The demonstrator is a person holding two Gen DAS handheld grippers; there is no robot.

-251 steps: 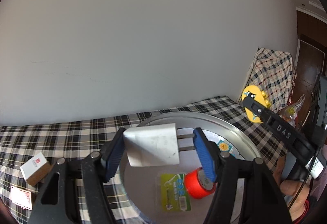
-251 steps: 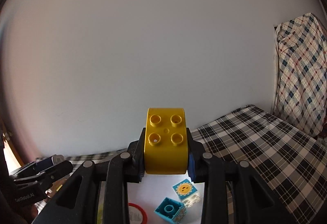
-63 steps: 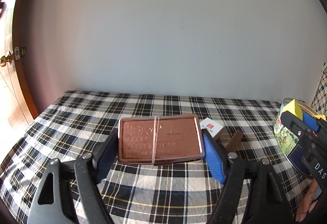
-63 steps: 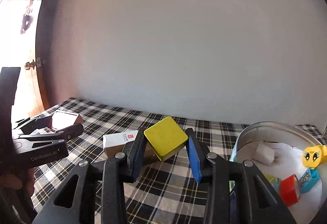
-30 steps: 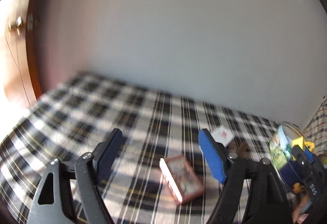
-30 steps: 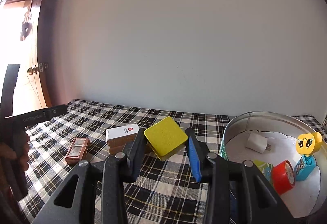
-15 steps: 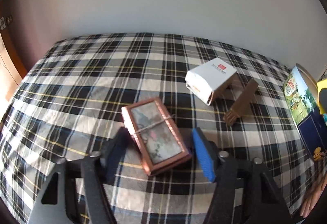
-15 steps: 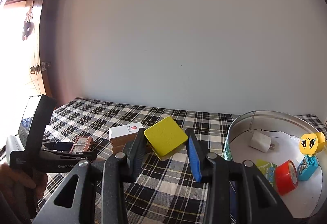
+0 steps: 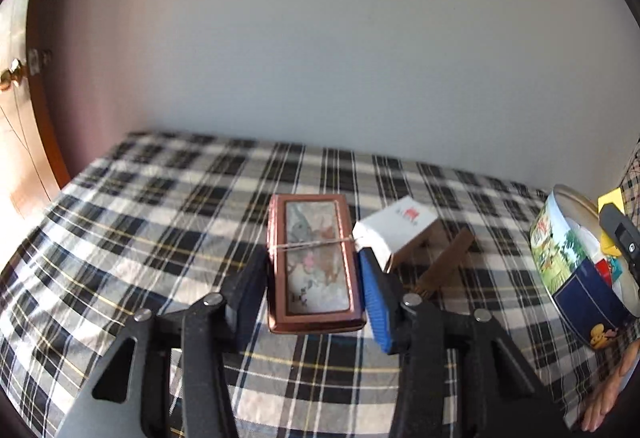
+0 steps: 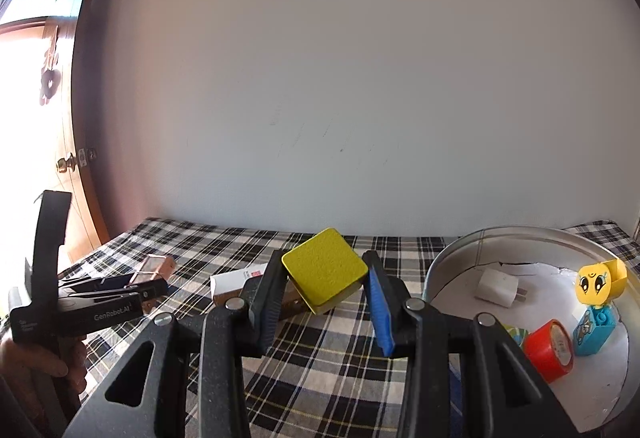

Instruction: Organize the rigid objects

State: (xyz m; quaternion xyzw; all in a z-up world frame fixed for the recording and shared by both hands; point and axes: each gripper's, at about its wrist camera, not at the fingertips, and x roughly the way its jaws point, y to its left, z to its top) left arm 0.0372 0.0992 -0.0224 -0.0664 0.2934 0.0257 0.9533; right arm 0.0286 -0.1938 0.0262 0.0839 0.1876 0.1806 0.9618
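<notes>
A flat brown case [image 9: 316, 278] bound with a thin band sits lengthwise between the pads of my left gripper [image 9: 312, 264]. The jaws are closing and both pads touch its long sides. From the right wrist view the left gripper [image 10: 120, 290] is low at the left, with the case [image 10: 154, 266] at its tip. My right gripper [image 10: 324, 290] is shut on a yellow square block [image 10: 324, 270], tilted corner-up, above the checked cloth. A round tin [image 10: 452, 262] stands at the right, also visible as the tin [image 9: 576, 270] in the left wrist view.
A white box [image 9: 394, 228] and a brown wooden piece [image 9: 444, 266] lie just right of the case. The tin holds a white charger [image 10: 496, 288], a red tape roll [image 10: 548, 350] and a yellow-faced toy [image 10: 598, 290]. A wall backs the checked cloth [image 9: 160, 222]; a door stands at left.
The left gripper came down around the brown case, which lay skewed on the cloth, and its jaws narrowed onto the case's sides. The right gripper kept still with the yellow block.
</notes>
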